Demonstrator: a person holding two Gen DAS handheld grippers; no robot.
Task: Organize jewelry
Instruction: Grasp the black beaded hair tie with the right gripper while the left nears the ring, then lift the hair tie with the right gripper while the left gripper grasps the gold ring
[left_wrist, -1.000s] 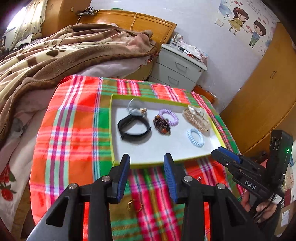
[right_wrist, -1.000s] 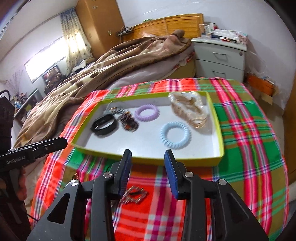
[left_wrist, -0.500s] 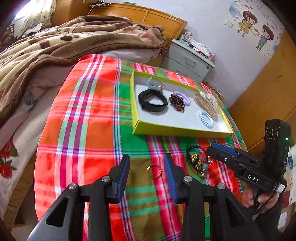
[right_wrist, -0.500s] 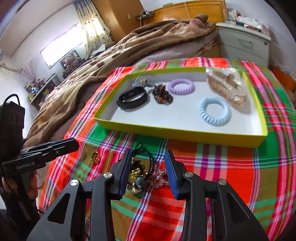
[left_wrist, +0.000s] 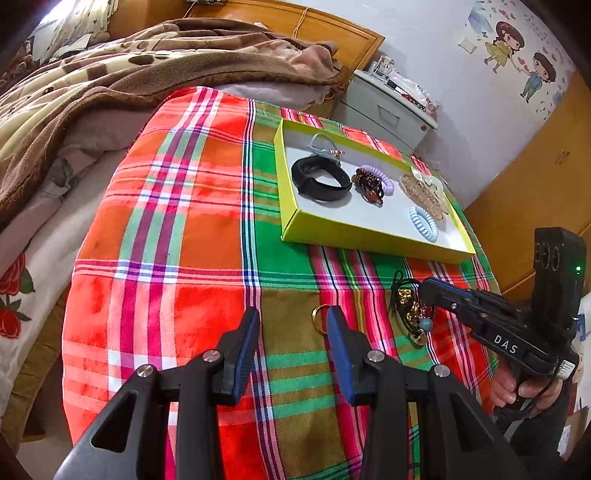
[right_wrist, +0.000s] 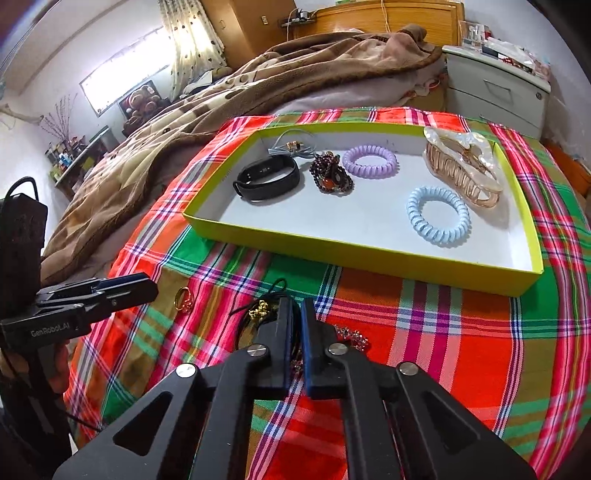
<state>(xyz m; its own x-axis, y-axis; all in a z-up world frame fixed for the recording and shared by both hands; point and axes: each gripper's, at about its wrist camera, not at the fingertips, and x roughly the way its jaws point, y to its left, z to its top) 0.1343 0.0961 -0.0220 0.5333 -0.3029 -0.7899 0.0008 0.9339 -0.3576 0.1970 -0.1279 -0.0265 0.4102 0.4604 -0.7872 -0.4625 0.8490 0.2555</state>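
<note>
Since the earlier frames, both grippers have withdrawn from the yellow-green tray (right_wrist: 373, 254), and the right gripper (right_wrist: 295, 321) has closed from a wide gap to a narrow one. Its jaws now stand nearly together over the black cord necklace (right_wrist: 258, 308), which lies on the plaid cloth (left_wrist: 192, 206) just in front of the tray's near wall. Cord strands pass between the jaws; a firm grip cannot be confirmed, because the fingers cover the contact area.

From the left wrist view, the right gripper (left_wrist: 424, 286) tip rests over the necklace (left_wrist: 408, 310) with its gold charms and blue bead.

Left gripper (left_wrist: 291, 325): jaws wide apart, holding nothing. A gold ring (left_wrist: 318, 319) lies on the cloth in front of the tray, just beside the inner face of the right-hand finger.

Tray contents: black wristband (right_wrist: 267, 175), dark bead bracelet (right_wrist: 330, 177), purple coil tie (right_wrist: 369, 161), blue coil tie (right_wrist: 438, 215), amber claw clip (right_wrist: 463, 166) and a grey tie (right_wrist: 291, 147) at the far wall.
</note>
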